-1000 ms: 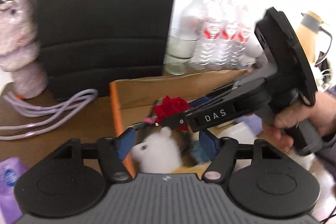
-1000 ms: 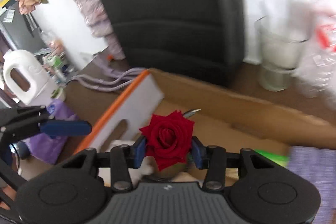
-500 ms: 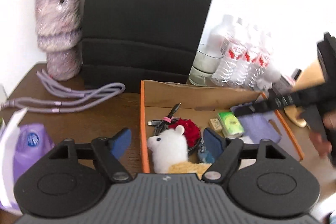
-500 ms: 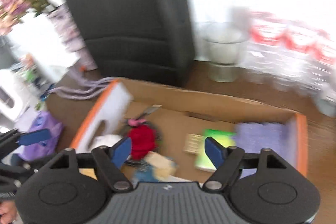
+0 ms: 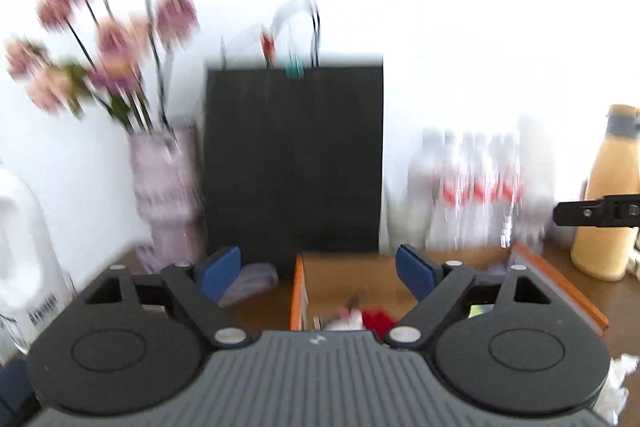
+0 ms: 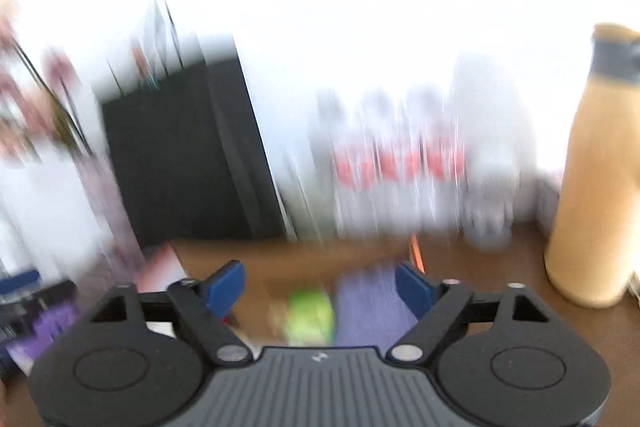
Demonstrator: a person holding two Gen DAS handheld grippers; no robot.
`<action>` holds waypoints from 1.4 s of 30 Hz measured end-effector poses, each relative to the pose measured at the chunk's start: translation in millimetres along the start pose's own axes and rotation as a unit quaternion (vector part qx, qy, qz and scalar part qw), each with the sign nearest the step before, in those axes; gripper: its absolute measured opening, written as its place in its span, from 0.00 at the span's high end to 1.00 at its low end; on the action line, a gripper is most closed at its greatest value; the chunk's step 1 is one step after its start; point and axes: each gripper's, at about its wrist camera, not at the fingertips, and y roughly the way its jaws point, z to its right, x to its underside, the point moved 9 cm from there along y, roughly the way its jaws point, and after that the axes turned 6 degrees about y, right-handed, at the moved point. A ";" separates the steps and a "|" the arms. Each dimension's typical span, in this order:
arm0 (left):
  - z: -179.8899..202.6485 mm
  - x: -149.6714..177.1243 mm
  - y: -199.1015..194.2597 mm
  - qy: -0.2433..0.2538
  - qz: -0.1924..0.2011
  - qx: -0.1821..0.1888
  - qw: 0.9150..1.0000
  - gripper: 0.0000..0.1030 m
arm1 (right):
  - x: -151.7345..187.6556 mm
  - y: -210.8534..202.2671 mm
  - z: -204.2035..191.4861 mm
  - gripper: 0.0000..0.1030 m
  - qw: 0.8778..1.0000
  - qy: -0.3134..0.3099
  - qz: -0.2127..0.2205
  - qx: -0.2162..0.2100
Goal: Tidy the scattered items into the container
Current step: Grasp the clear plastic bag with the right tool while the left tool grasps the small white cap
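Both of our grippers hold nothing: the left gripper (image 5: pixel 318 269) has its fingers (image 5: pixel 221 273) spread wide and still opening, with only air between them, and the right gripper (image 6: pixel 320 285) likewise has its fingers (image 6: pixel 226 285) apart and opening, empty. We see the cardboard box (image 5: pixel 340 273) with its orange edge on the brown worktop (image 5: pixel 624 295), in front of the black paper bag (image 5: pixel 294 155). Inside it lie the red rose (image 5: pixel 378 319) beside a white plush toy (image 5: pixel 346 321); from our right view a green packet (image 6: pixel 310 315) and a purple cloth (image 6: pixel 368 307) lie in it too, badly blurred. Behind the box stand water bottles (image 5: pixel 472 187), with a tan bottle (image 5: pixel 608 195) to the right and a vase of pink flowers (image 5: pixel 168 195) to the left
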 end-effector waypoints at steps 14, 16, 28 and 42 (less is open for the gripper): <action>3.5 25.0 -98.5 0.032 0.036 -0.025 0.999 0.02 | 37.8 -79.4 -30.4 0.10 0.999 -0.037 0.018 0.015; 3.2 42.4 -112.8 0.014 0.023 -0.027 0.999 0.01 | 52.4 -97.3 -28.5 0.10 0.999 -0.022 0.028 0.004; 11.6 142.1 -120.7 -0.033 -0.133 0.030 0.990 0.03 | 156.0 -144.6 -30.4 0.10 0.996 -0.069 -0.027 0.040; 42.9 157.6 -21.5 0.023 -0.218 0.115 0.969 0.46 | 162.8 -97.3 -33.0 0.28 0.993 -0.087 -0.060 0.044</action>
